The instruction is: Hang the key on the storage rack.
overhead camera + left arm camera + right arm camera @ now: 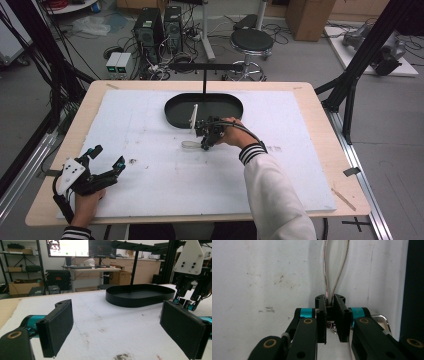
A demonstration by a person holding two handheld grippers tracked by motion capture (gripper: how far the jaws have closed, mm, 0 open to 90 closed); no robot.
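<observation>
Right tool: we see the right tool (pixel 330 302) with its jaws pinched together on the near end of a clear loop (pixel 336 272), the pads pressing it flat between them.
Loop: the rest of it runs straight ahead of the jaw tips, lying on the white surface (pixel 262 277); from the high view it shows as a pale ring (pixel 189 145) just beyond the tool (pixel 204 142).
Beside the jaws: a small silver ring (pixel 383 319) sits close by one knuckle; we cannot tell whether it belongs to the loop.
To the tool's side: the dark wall of the black tray (pixel 414 277) stands near, apart from the loop.
Beyond the tool: a thin post (pixel 204 82) rises from the tray (pixel 175 112) and carries a crossbar (pixel 205 65).
Left tool: the left tool (pixel 107 155) rests well away at the near edge of the surface, jaws spread wide (pixel 115 322) with nothing between them.
Step in hand: we judge it to be the first lift of the loop off the surface, probably bound for the tray or the bar.
Doing it well: we would keep the pinch firm, raise the tool straight so the limp far end trails free, and clear the tray's wall before swinging across.
Risk: the bite looks thin, so the slick band could slide out if jerked.
</observation>
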